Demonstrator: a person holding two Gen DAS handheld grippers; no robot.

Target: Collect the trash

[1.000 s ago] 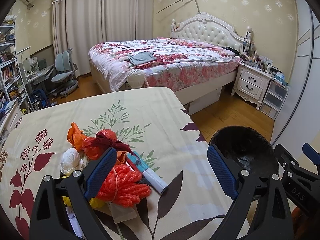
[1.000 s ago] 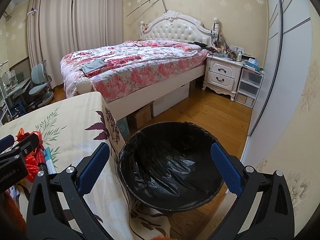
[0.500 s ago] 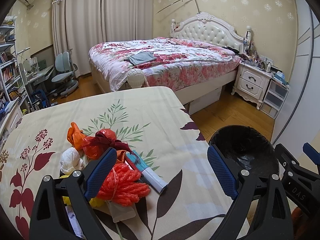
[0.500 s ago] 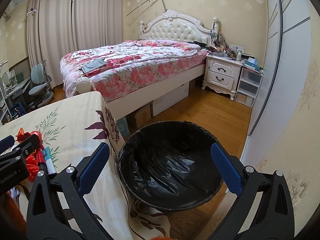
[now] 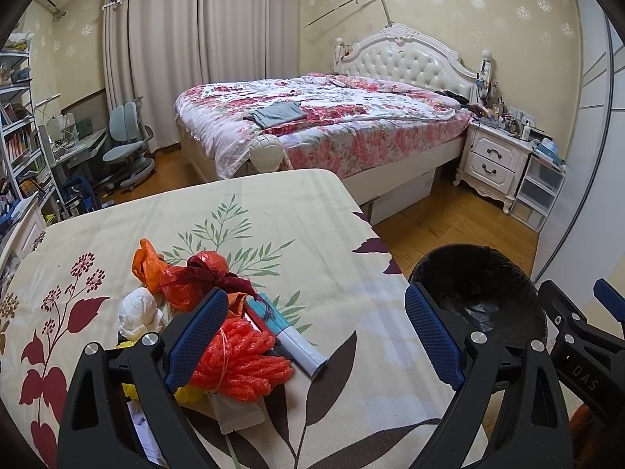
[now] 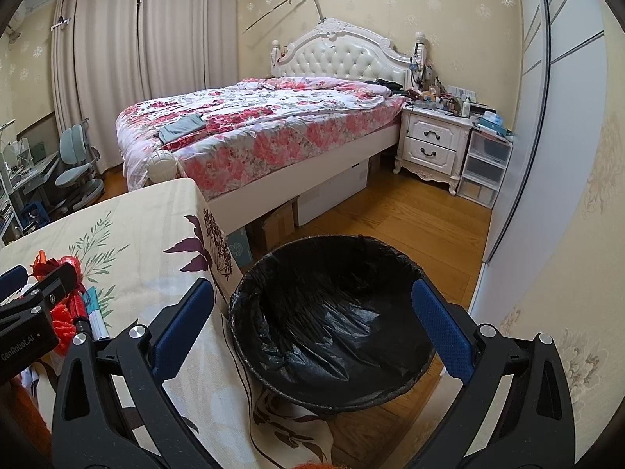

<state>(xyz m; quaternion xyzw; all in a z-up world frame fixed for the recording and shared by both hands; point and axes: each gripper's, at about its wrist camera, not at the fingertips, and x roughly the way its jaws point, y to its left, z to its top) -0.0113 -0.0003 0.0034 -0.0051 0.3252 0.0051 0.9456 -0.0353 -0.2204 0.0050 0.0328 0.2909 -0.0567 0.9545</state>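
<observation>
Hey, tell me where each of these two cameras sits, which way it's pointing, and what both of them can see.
Left wrist: sits on the left claw, open over the table, facing the trash pile; the right claw shows at right.
Right wrist: sits on the right claw, open above the trash bin, facing the bed; the left claw's tip shows at left.
Shared: table, trash pile, bin, bed.

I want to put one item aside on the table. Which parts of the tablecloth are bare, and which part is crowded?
The tablecloth is bare on its far half, from the green leaf print to the edge nearest the bed, and along the strip beside the trash bin. The near left is crowded: the trash pile lies under the left claw.
</observation>
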